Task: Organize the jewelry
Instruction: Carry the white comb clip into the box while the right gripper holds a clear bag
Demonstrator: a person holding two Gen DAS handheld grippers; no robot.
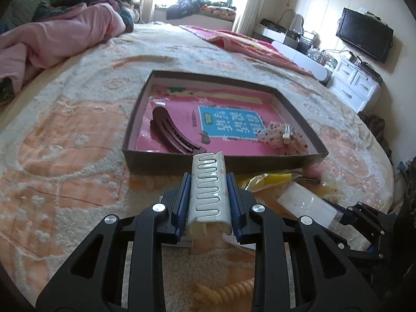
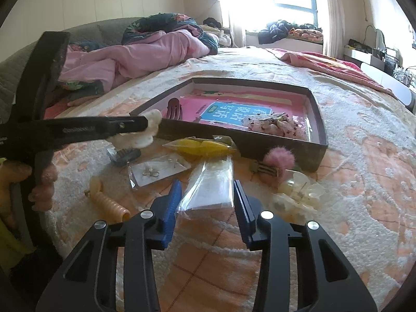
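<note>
I judge I am partway through sorting: a brown hair clip (image 1: 173,132) and a spotted bow clip (image 1: 282,136) already lie in the box (image 1: 221,160) on the bed (image 1: 65,143), and I am carrying the next piece there. My left gripper (image 1: 209,195) is closed on a white hair clip (image 1: 209,189), its blue pads pressed against both long sides, the clip's far end reaching just over the near wall of the box. From the right wrist view the same clip shows as a cream lump at the tip of that gripper, level with the box's near left corner.

The next move, as I see it, calls for carrying the clip forward over the wall, lowering it onto the pink floor between the two clips, then releasing it.

My right gripper (image 2: 206,208) stands wide open and holds nothing. It hovers over a clear bag (image 2: 210,187) lying on the bed near the box's front wall; whether the pads touch the bag I cannot tell. Around it wait a yellow packet (image 2: 202,147), a pink pompom clip (image 2: 277,160), an earring card (image 2: 156,170) and a coiled hair tie (image 2: 109,204).
</note>
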